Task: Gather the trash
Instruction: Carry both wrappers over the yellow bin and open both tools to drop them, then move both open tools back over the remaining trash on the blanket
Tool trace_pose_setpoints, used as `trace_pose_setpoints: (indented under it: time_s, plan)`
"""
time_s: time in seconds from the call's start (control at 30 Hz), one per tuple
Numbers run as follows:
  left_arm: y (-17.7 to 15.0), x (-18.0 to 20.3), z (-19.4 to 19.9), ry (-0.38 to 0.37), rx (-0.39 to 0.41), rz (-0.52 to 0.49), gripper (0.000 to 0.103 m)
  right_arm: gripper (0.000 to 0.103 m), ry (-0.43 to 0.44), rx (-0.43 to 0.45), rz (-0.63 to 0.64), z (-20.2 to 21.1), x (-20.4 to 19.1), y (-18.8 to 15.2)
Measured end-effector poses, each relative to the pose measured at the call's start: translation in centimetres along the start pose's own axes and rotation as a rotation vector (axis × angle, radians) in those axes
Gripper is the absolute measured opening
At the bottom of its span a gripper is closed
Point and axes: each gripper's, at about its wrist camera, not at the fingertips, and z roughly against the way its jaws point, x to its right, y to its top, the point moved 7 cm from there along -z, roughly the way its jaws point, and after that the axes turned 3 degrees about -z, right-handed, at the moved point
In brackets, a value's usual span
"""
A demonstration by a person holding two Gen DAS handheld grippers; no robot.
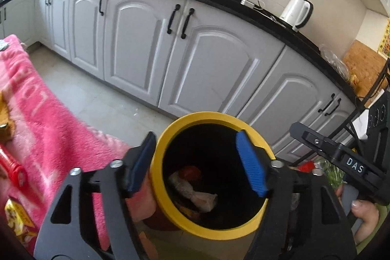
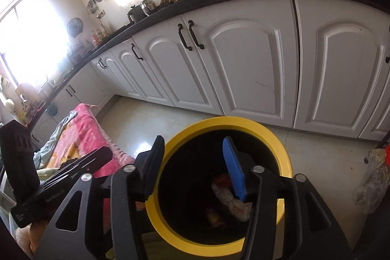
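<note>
A: Where is the trash?

B: It sits at the bottom of the yellow bin (image 1: 214,177). I can see a crumpled paper wrapper (image 1: 195,194) and something red (image 1: 192,172) beside it, down in the dark part.

A: What are the 2 tongs doing?

B: The left gripper (image 1: 197,162) is spread wide with nothing in it. One blue pad (image 1: 251,162) hangs over the bin's mouth, and the other one is outside the yellow rim. The right gripper (image 2: 195,167) is spread wide too and holds nothing. It hangs over the same bin (image 2: 280,150).

A: What is near the bin?

B: A pink blanket (image 1: 48,113) lies just beside it on the left. White cabinets (image 1: 146,45) stand behind, across the pale floor (image 2: 146,128). A white kettle (image 1: 296,12) stands on the black counter (image 1: 243,1).
</note>
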Motion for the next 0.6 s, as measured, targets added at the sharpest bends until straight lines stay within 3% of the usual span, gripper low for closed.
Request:
trace_pose_setpoints:
  time_s: [0.07, 0.2, 0.6]
  plan:
    - [0.0, -0.6, 0.6, 0.011, 0.009, 0.016, 0.08, 0.053, 0.01, 0.006, 0.014, 0.3, -0.6, 0.0]
    - [0.0, -2.0, 2.3, 0.039, 0.03, 0.043, 0.09, 0.06, 0.018, 0.021, 0.052, 0.9, -2.1, -0.1]
    - [-0.3, -5.9, 8.5, 0.133, 0.102, 0.086, 0.092, 0.076, 0.03, 0.067, 0.186, 2.2, -6.5, -0.6]
